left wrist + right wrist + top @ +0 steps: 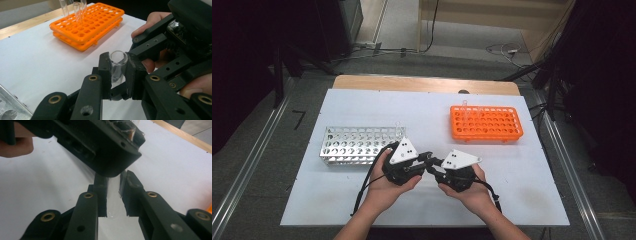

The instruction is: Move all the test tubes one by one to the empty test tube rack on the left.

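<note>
A clear glass test tube [118, 65] is clamped between the jaws of the left gripper [117, 75], its long axis along them, open mouth forward; the right gripper [113, 195] is met there, jaws loosening around the tube's rounded end

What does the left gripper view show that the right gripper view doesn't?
Left gripper view: the orange rack with tubes standing in it, a metal rack corner, and the left tool shut near the held tube's open mouth. Right gripper view: that tube's rounded bottom between the right tool's jaws, plus the wooden edge. Both: the held tube, the white table, the other tool close ahead.
</note>
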### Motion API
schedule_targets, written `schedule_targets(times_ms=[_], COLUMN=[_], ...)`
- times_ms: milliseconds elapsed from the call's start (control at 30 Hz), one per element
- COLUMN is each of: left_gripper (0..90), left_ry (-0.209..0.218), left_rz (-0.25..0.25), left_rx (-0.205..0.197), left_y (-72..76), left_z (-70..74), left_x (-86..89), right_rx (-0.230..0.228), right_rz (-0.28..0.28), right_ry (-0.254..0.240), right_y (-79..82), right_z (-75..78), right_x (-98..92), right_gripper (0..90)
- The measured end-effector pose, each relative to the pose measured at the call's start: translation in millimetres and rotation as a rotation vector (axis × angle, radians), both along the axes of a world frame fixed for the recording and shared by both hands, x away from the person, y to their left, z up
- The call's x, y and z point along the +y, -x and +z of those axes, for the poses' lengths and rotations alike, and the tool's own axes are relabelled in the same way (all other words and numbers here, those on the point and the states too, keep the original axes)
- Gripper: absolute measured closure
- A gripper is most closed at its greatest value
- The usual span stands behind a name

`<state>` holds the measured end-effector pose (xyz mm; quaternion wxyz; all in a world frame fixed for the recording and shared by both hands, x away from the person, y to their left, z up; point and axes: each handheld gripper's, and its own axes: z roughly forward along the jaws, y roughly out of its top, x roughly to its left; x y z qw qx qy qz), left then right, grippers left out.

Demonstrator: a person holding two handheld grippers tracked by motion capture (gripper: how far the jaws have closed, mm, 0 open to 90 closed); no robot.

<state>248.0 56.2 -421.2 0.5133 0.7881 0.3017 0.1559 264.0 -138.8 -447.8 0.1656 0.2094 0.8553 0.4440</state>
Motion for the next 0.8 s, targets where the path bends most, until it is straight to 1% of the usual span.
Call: schedule_targets(times_ms=[33,133,167,200,267,367,433,467,533,600,700,800], left_gripper=[76.7,76.7,76.7,76.7,76.7,76.7,76.7,76.7,76.7,76.7,76.7,76.7], left_ry=[0.007,0.012,0.021,0.021,0.028,0.039,0.04,0.045,0.051,0.052,0.058,0.066], left_rz=[0.01,0.02,0.035,0.035,0.054,0.08,0.099,0.11,0.127,0.144,0.17,0.204], left_rx=[0.001,0.002,0.003,0.003,-0.001,-0.003,-0.006,-0.006,-0.009,-0.016,-0.025,-0.031], left_y=[-1.8,-4.0,-6.3,-6.3,-8.7,-12.6,-15.3,-16.6,-19.0,-21.2,-24.3,-27.6], left_z=[1.6,3.6,5.6,5.6,8.0,12.6,16.0,17.6,20.8,23.8,27.7,30.6], left_x=[2.9,7.3,12.2,12.2,18.1,28.3,35.2,38.6,45.6,52.6,62.9,73.3], right_rx=[0.01,0.018,0.024,0.024,0.038,0.077,0.096,0.102,0.109,0.115,0.103,0.11], right_rz=[0.007,-0.001,0.001,0.001,-0.005,-0.01,-0.015,-0.02,-0.017,-0.024,-0.046,-0.058], right_ry=[-0.012,-0.047,-0.066,-0.066,-0.096,-0.143,-0.157,-0.163,-0.178,-0.191,-0.2,-0.22], right_y=[-0.5,-2.6,-3.8,-3.8,-6.3,-11.4,-14.9,-16.4,-18.9,-21.2,-23.6,-26.2], right_z=[0.3,1.6,2.2,2.2,3.7,4.7,4.3,4.1,3.6,3.2,2.4,1.8], right_x=[-1.8,-8.3,-11.0,-11.0,-16.3,-25.5,-31.7,-35.1,-42.3,-49.6,-60.4,-71.4], right_gripper=[60.8,45.1,39.5,39.5,29.6,17.2,8.6,6.8,0.5,0.0,0.0,0.0])
